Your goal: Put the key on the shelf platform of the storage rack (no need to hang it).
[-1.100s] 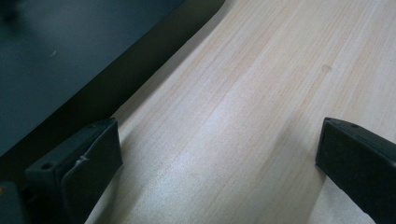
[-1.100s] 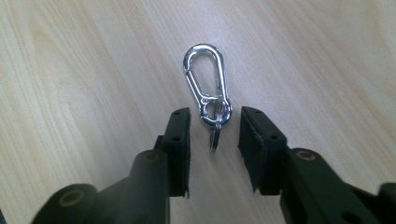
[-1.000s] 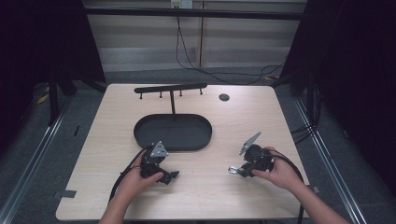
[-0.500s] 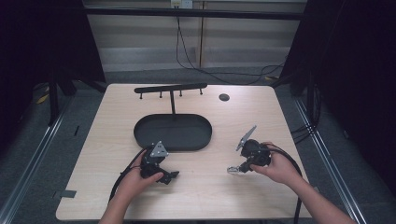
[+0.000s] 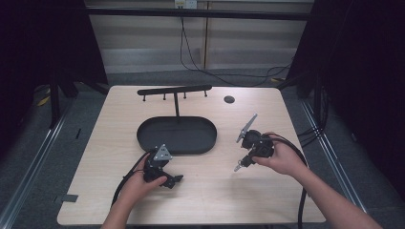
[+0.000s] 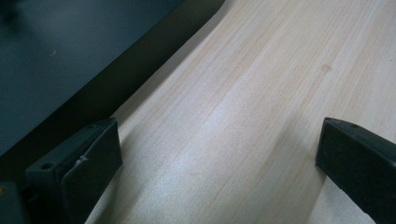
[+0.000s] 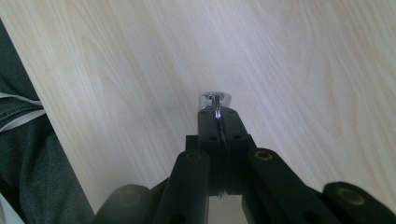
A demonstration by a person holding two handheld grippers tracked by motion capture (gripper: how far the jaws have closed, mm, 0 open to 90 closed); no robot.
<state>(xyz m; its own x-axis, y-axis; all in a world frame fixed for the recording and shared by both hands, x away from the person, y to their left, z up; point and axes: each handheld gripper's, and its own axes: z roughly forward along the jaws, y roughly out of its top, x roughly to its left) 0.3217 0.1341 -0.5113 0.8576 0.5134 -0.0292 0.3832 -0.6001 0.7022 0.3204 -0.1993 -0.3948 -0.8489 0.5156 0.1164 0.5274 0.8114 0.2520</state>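
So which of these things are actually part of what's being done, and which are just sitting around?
In use:
- right gripper, jaws shut on a small shiny metal piece, held above the table
- black oval tray with the hook rack on its post, probably

Just lying about:
- left gripper, open, holding nothing
- small dark disc

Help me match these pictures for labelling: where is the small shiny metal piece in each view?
High view: the small shiny metal piece sits right of centre, at the tip of the right hand-held gripper, right of the black tray.
Right gripper view: mid-frame, poking past the shut jaws.
Left gripper view: faces the tray's edge and bare wood.
Shared landmark: the pale wood table.
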